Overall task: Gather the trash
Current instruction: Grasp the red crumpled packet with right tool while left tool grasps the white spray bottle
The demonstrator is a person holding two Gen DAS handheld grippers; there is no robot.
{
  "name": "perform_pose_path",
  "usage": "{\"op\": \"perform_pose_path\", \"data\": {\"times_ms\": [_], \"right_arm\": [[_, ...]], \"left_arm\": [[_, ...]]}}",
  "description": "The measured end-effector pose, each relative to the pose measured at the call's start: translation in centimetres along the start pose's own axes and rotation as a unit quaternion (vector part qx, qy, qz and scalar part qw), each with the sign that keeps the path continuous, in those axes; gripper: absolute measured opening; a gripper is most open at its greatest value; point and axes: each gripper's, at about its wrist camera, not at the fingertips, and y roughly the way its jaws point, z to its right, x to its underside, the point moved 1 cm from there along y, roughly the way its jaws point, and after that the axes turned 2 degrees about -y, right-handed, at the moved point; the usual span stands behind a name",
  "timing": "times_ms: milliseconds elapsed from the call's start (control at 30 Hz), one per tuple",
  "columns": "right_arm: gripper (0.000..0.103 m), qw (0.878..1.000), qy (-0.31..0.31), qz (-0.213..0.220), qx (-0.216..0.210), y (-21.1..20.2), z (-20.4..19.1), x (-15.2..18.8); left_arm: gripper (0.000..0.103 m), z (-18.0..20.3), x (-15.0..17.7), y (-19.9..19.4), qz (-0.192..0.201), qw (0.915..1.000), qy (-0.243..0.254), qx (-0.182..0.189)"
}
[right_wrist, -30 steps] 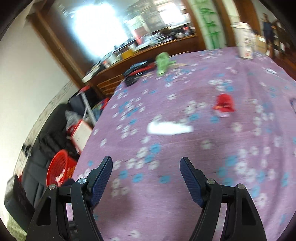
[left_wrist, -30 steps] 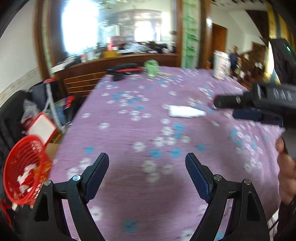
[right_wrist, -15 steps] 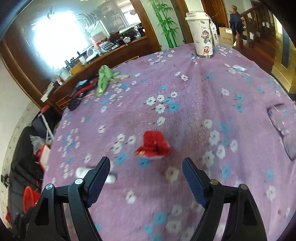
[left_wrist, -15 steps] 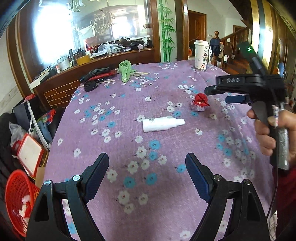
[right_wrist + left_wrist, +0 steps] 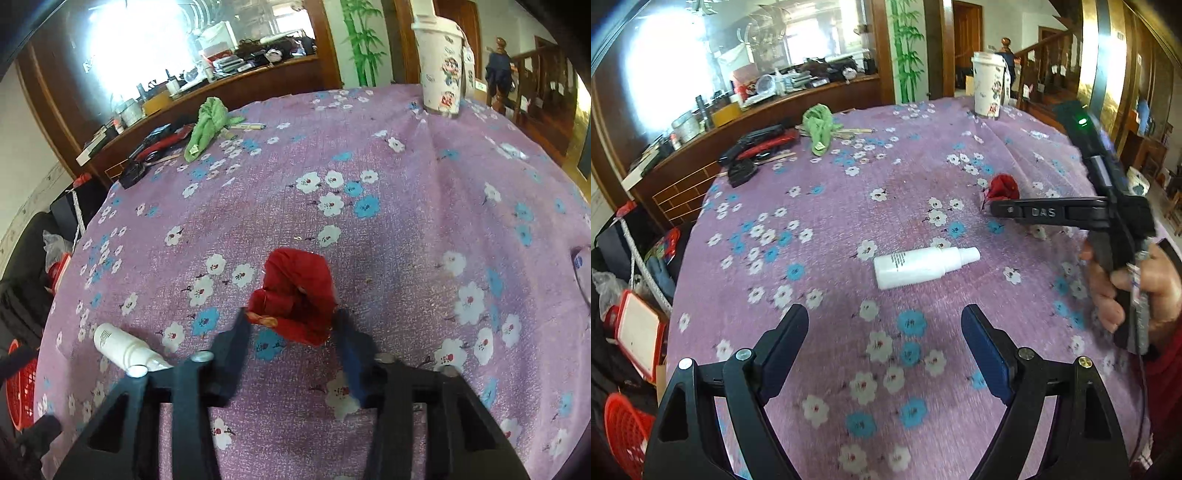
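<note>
Between my right gripper's (image 5: 291, 325) two black fingers sits the crumpled red wrapper (image 5: 295, 295), a glossy, folded wad of foil-like paper with a small orange-and-white printed strip showing at its lower left edge; I can read no words on it. The jaws have just been closing and now stand narrow, their tips right at the wrapper's two sides, though motion blur keeps me from telling whether the pads actually press it. Left of that gripper, close beside its left finger, lies a white plastic squeeze bottle (image 5: 123, 349) on its side, cap toward me, with a block of fine grey print too small to read.

My left gripper (image 5: 884, 325) hangs wide over the purple flowered tablecloth (image 5: 827, 229) with nothing between its blue-padded fingers; the same white bottle lies just ahead of it. Ahead and to its right, the right tool's black body carries the raised letters "DAS", gripped by a hand (image 5: 1137, 284). Far ahead stand a tall white paper cup with cartoon stickers (image 5: 441, 62) and a green crumpled cloth (image 5: 207, 127).
</note>
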Motion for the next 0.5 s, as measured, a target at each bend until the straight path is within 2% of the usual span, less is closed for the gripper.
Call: {"op": "perform_pose_path", "data": {"times_ms": [133,267,400,500], "right_arm": [[0.037,1.0,0.015,0.012,-0.02,-1.3,0.5,0.3],[0.037,0.999,0.024,0.024,-0.03,-2.4,0.5,0.1],[0.037,0.998,0.038,0.027,-0.037,-2.8,0.9,-0.1],[0.037,0.998,0.046,0.027,-0.043,-2.9,1.0,-0.2]], "left_arm": [[0.083,1.5,-1.1,1.5,0.002,0.9993,0.037,-0.001],[0.083,3.3,-1.8,3.0,0.003,0.9954,0.096,0.0],[0.083,4.0,-2.0,5.0,-0.007,0.9848,0.172,-0.028],[0.083,3.8,-2.2,6.1,-0.023,0.9817,0.188,-0.017]]}}
